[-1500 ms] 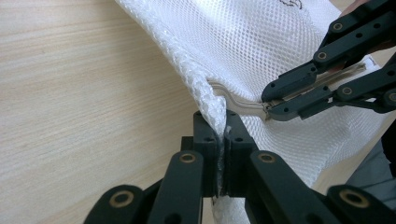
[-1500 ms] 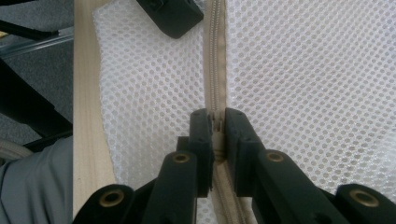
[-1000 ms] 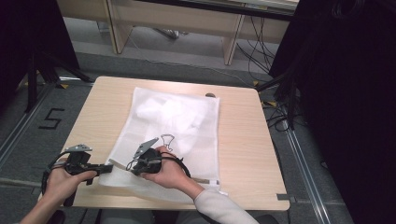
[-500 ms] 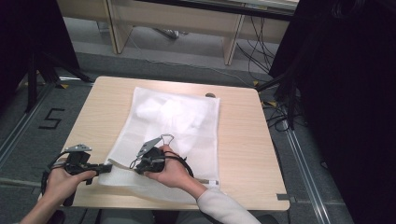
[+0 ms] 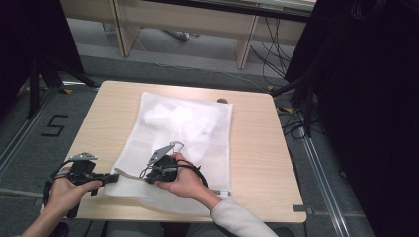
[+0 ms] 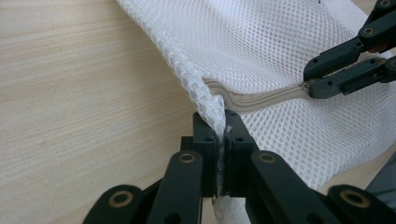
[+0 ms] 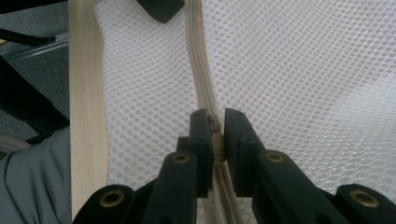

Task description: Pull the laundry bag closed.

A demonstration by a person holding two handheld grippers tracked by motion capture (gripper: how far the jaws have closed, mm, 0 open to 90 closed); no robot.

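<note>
The left gripper (image 6: 222, 140) pinched the corner of the white mesh bag (image 5: 183, 133) at the table's (image 5: 257, 148) seven o'clock. The right gripper (image 7: 217, 133), at its three o'clock, clamped the bag's zipper (image 7: 201, 79).

The mesh bag (image 5: 183, 143) lies on the table (image 5: 257, 148), probably with cloth inside it.

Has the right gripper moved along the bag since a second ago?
Yes. The right gripper has slid slightly toward the left gripper, judged against the table edge.
</note>
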